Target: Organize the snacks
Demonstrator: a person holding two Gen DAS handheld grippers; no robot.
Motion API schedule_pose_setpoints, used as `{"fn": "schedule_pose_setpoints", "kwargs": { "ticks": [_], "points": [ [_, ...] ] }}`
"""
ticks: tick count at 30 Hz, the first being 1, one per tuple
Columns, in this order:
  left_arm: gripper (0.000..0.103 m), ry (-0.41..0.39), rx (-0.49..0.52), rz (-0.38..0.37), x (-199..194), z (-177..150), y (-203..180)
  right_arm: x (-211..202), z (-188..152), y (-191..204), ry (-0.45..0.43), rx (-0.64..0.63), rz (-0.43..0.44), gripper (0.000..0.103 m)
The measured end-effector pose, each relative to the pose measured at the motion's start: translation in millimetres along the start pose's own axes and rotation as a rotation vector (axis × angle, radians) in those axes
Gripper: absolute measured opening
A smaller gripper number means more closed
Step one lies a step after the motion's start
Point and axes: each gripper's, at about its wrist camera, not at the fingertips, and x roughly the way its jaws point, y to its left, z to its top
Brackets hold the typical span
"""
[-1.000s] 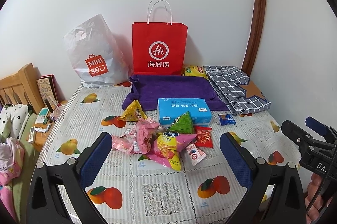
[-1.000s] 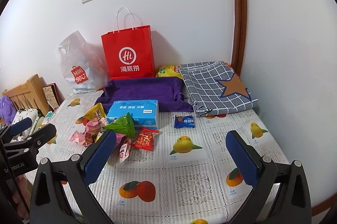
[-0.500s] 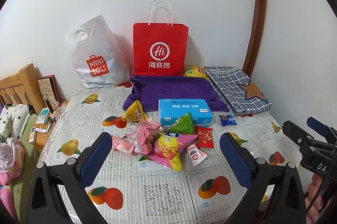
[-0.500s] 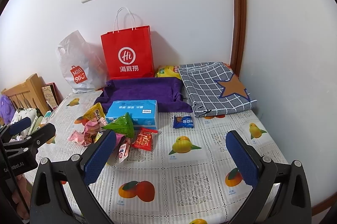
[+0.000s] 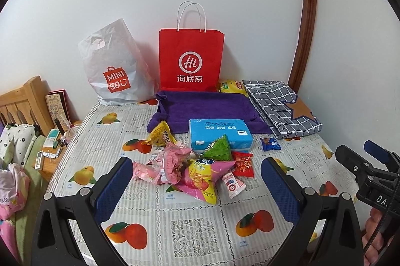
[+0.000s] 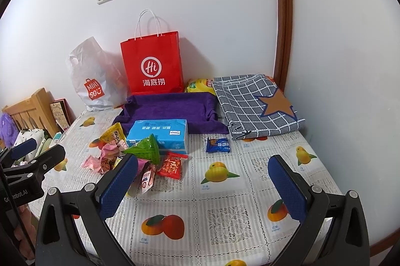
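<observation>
Both grippers hover above the near edge of a table covered in a fruit-print cloth. The left gripper has its blue-padded fingers spread wide with nothing between them, and the right gripper is equally wide and empty. The snacks sit in a loose heap at mid-table: a pink-and-yellow chip bag, crumpled pink wrappers, a green triangular packet, a yellow triangular packet and a red sachet, all just in front of a blue tissue pack. A small blue packet lies apart to the right (near a checked cloth). Behind them a purple towel-lined tray fronts a red paper bag and a white plastic bag.
</observation>
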Motion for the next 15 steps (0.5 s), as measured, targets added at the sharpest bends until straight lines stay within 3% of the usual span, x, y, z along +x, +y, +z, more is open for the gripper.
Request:
{"fn": "schedule_pose_setpoints", "kwargs": {
  "ticks": [15],
  "points": [
    [0.103, -0.004, -0.006, -0.006, -1.3, -0.4, 1.5, -0.9, 0.5, 2.1, -0.001, -0.004, -0.001, 0.102]
  ]
}}
